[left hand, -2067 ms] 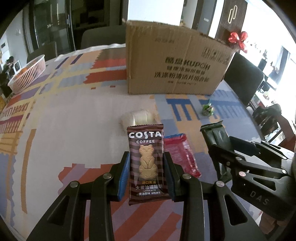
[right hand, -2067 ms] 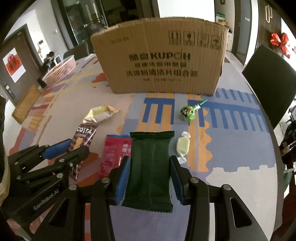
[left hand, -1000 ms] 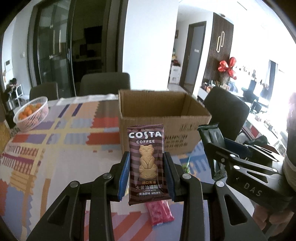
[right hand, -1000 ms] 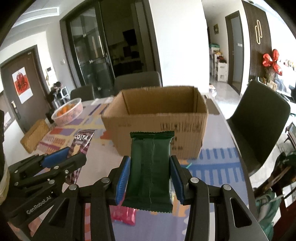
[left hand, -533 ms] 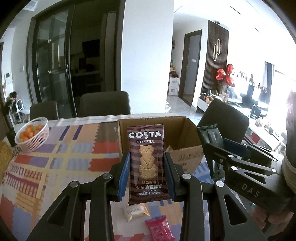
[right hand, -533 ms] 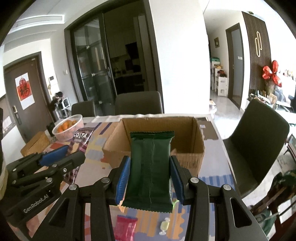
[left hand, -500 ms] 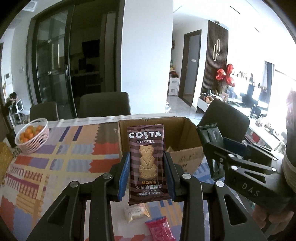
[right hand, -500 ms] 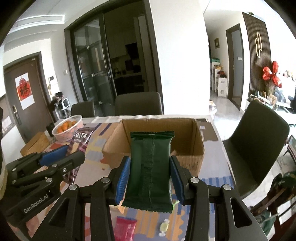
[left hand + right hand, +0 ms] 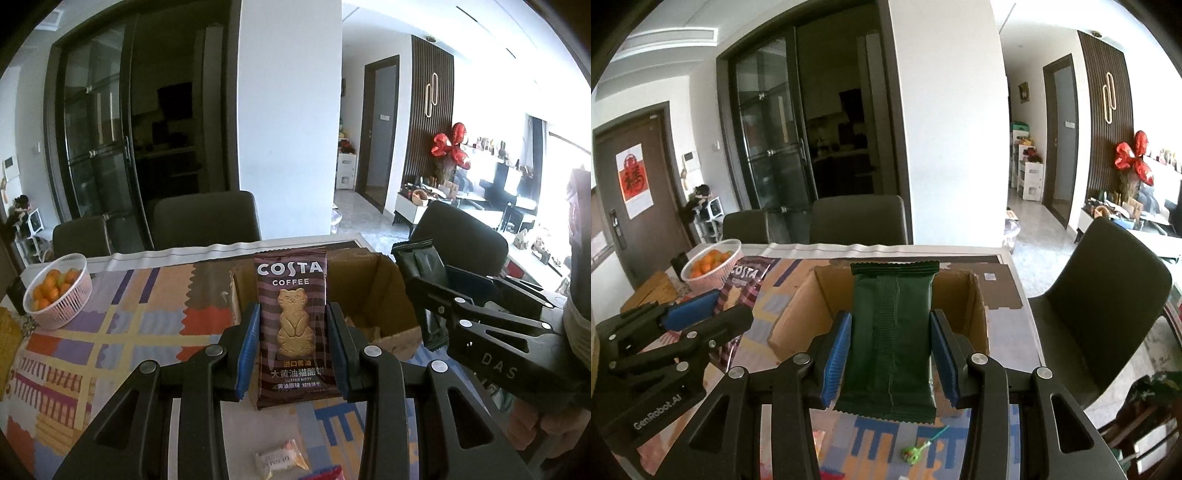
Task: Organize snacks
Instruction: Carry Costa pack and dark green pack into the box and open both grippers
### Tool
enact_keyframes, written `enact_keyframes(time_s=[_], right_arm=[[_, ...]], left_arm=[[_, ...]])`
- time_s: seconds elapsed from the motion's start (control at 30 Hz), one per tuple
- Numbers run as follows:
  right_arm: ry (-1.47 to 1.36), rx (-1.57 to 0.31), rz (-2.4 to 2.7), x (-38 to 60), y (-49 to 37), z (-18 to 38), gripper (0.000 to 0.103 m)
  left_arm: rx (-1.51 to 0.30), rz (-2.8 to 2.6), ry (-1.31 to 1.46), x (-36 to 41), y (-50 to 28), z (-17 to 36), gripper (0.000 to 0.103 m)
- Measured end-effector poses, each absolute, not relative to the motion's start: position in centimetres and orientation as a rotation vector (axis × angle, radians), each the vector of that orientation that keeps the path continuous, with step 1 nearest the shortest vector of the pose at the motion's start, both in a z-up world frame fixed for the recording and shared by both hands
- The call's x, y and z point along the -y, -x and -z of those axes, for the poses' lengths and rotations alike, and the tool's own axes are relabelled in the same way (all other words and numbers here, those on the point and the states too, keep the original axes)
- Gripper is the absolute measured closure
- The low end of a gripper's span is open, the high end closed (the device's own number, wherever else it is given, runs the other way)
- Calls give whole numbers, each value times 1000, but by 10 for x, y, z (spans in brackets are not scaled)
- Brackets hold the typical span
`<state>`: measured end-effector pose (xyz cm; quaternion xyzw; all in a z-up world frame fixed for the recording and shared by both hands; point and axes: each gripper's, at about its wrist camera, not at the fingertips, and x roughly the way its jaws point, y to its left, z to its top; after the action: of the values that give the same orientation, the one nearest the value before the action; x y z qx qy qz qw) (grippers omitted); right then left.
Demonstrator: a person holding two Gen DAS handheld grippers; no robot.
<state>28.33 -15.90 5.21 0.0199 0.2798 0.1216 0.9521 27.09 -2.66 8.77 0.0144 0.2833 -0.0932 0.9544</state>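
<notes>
Both grippers clamp packets: left gripper on Costa biscuit, right gripper on green packet; cardboard box lies straight ahead below, right nearer.

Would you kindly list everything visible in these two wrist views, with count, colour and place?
Costa biscuit packet: one, brown, clamped in the left gripper.
Green packet: one, dark green, clamped in the right gripper.
Cardboard box: one, tan, open, on the table behind both packets.
Fruit basket: one, pink, far left of the table.
Pale wrapped snack: one, on the tablecloth below the left gripper.
Green lollipop: one, on the tablecloth below the right gripper.
Chairs: several, dark, around the table.
Left gripper: black, blue pads.
Right gripper: black, blue pads.
</notes>
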Motion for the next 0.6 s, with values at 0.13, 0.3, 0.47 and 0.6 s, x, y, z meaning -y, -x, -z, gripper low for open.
enact_keyframes(time_s=[0.13,0.3,0.47,0.6], right_arm=[[-42,-591,-248,159,-303,-48,59],[-34,-614,-244,157,-327,-40,59],[-29,-651,-239,155,-343,-29,59],[-32,-676,-236,155,-351,-21,59]], left_arm=[[-604,195,-16,26,-291,-83,68],[-650,194,-7,25,-317,-74,68],[-686,185,-9,27,-335,-63,68],[-720,184,-14,31,-346,-56,68]])
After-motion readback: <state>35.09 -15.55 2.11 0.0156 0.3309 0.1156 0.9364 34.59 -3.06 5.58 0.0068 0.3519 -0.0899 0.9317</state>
